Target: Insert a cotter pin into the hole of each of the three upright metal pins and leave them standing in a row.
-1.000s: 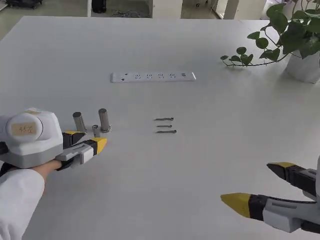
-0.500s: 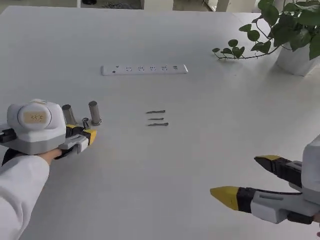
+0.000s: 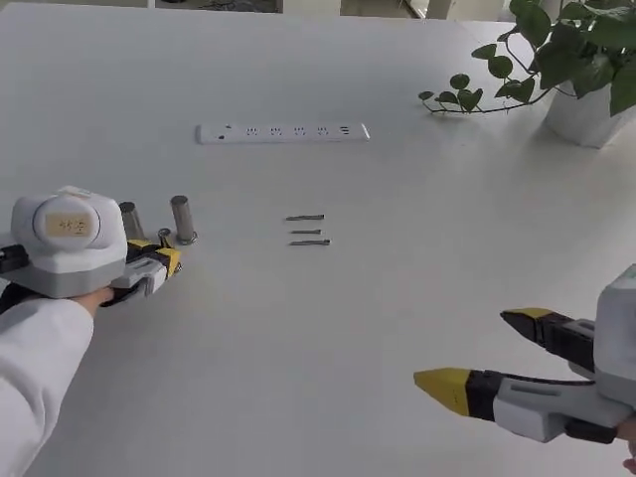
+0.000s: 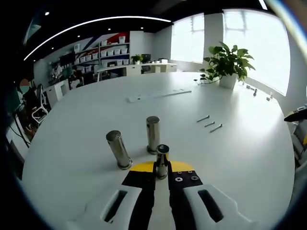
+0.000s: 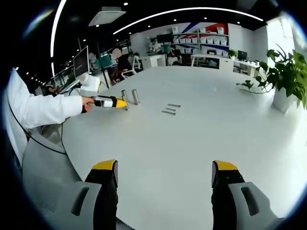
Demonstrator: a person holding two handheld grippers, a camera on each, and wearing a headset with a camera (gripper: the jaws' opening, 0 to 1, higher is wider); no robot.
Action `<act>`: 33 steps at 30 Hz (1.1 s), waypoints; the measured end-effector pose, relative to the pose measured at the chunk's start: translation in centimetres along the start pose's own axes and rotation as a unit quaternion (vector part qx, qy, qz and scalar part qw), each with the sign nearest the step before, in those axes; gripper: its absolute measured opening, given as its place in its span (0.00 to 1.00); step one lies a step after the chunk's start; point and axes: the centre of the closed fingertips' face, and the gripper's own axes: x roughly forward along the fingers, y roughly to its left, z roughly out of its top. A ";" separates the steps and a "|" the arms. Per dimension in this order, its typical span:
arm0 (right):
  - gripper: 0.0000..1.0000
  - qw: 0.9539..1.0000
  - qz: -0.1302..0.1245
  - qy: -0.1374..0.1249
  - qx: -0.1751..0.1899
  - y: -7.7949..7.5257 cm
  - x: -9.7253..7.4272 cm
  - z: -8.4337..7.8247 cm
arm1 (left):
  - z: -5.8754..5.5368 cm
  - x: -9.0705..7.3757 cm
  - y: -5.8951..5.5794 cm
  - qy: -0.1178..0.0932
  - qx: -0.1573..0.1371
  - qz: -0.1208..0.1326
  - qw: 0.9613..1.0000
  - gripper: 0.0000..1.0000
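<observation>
My left hand-held gripper (image 4: 163,168) pinches the short metal pin (image 4: 162,153); my right hand-held gripper (image 5: 165,166) gapes wide, well apart from the cotter pins (image 5: 170,109).

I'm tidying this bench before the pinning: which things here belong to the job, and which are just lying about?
Job: three metal pins, short pin in the left gripper; three cotter pins.
Lying about: power strip, plant.

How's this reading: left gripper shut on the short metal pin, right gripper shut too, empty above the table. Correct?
Not quite. The left gripper is shut on the short metal pin, but the right gripper is open, not shut: its jaws stand wide apart, empty above the table, as the right gripper view shows.
</observation>
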 end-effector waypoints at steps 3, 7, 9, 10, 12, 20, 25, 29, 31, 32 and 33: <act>0.78 1.000 0.002 -0.001 -0.001 0.1 0.1 0.1 | 0.0 -0.1 0.0 0.000 -0.006 0.001 1.000 0.07; 0.78 1.000 0.005 -0.002 -0.002 0.3 0.2 0.1 | 0.1 -0.4 0.2 0.000 -0.021 0.004 1.000 0.07; 0.78 1.000 0.005 -0.003 -0.002 0.3 0.2 0.1 | 0.5 -0.7 0.2 -0.006 -0.028 -0.002 1.000 0.07; 0.78 1.000 0.005 -0.003 -0.002 0.4 0.2 0.1 | 0.8 -1.0 0.1 -0.011 -0.028 -0.006 1.000 0.07; 0.78 1.000 0.006 -0.004 -0.002 0.5 0.1 0.1 | 1.4 -1.6 -0.2 -0.021 -0.022 -0.017 0.999 0.07; 0.77 1.000 0.013 -0.011 -0.003 1.5 0.4 0.2 | 3.3 -4.7 -2.6 -0.054 0.034 -0.100 0.993 0.07; 0.77 1.000 0.018 -0.009 -0.006 2.0 0.5 0.1 | 3.5 -6.7 -3.9 -0.061 0.051 -0.143 0.987 0.07; 0.76 1.000 0.020 -0.008 -0.008 2.2 0.6 0.0 | 3.2 -7.7 -5.0 -0.053 0.082 -0.165 0.981 0.07; 0.76 1.000 0.020 -0.009 -0.009 2.2 0.6 0.0 | 2.9 -8.1 -5.6 -0.049 0.092 -0.180 0.978 0.07; 0.76 1.000 0.019 -0.009 -0.008 2.2 0.5 0.0 | 2.6 -8.3 -6.2 -0.046 0.103 -0.191 0.975 0.07; 0.76 1.000 0.019 -0.009 -0.008 2.2 0.5 0.1 | 2.5 -8.4 -6.4 -0.045 0.105 -0.195 0.974 0.07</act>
